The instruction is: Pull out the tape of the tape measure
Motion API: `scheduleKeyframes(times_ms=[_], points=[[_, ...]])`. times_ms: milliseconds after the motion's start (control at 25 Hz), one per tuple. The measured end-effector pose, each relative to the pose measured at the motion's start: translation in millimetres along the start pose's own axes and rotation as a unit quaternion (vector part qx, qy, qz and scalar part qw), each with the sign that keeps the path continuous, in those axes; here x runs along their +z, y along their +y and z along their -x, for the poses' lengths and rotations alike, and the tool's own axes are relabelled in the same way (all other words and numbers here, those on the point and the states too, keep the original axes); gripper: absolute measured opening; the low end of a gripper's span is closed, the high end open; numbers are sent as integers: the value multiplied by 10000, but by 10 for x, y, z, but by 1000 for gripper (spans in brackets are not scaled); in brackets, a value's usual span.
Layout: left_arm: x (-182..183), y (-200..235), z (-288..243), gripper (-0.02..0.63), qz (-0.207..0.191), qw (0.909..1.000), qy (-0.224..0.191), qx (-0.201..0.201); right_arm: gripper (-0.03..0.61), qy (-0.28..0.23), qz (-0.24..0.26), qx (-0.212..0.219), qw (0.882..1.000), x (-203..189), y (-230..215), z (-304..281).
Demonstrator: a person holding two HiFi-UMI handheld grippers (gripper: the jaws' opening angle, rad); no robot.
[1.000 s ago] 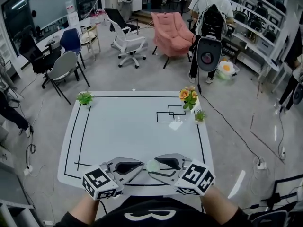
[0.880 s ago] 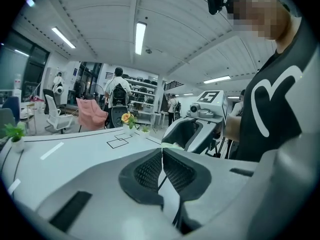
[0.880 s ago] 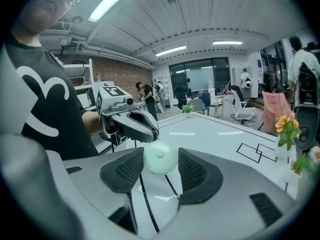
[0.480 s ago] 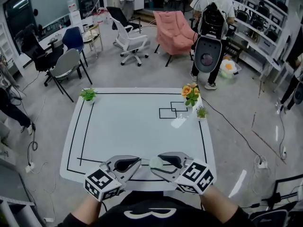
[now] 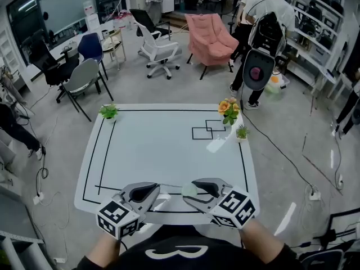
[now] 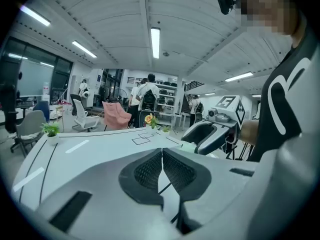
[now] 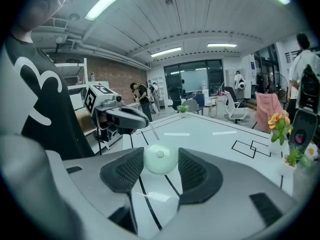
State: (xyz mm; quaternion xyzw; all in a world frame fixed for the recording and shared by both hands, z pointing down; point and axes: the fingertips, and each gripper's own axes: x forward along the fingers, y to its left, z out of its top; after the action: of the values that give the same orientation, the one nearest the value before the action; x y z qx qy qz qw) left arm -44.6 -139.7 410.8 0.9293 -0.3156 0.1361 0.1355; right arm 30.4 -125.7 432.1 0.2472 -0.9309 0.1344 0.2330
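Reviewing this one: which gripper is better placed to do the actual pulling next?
Left. The right gripper is clamped on the tape measure, anchoring it. The left gripper is shut, apparently on the tape end, and can draw away leftward.

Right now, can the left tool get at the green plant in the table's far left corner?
Probably not yet: the table up to the green plant is bare, but the left tool is shut on the tape.
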Motion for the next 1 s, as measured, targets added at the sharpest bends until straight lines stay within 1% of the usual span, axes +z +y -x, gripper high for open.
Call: scheduleKeyframes(times_ms=[280, 480, 760, 1000], points=[[-116, 137, 169, 14, 169, 9994, -130, 280, 219, 139, 188, -60, 9997, 3, -42, -39], [-92, 274, 270, 14, 325, 9980, -229, 497, 220, 103, 158, -133, 9997, 49, -70, -37], [-69, 334, 387, 14, 331, 9967, -227, 701, 219, 40, 95, -254, 9996, 7, -129, 43], [-33, 318, 350, 14, 183, 9975, -163, 663, 219, -2, 48, -350, 9994, -54, -187, 112]])
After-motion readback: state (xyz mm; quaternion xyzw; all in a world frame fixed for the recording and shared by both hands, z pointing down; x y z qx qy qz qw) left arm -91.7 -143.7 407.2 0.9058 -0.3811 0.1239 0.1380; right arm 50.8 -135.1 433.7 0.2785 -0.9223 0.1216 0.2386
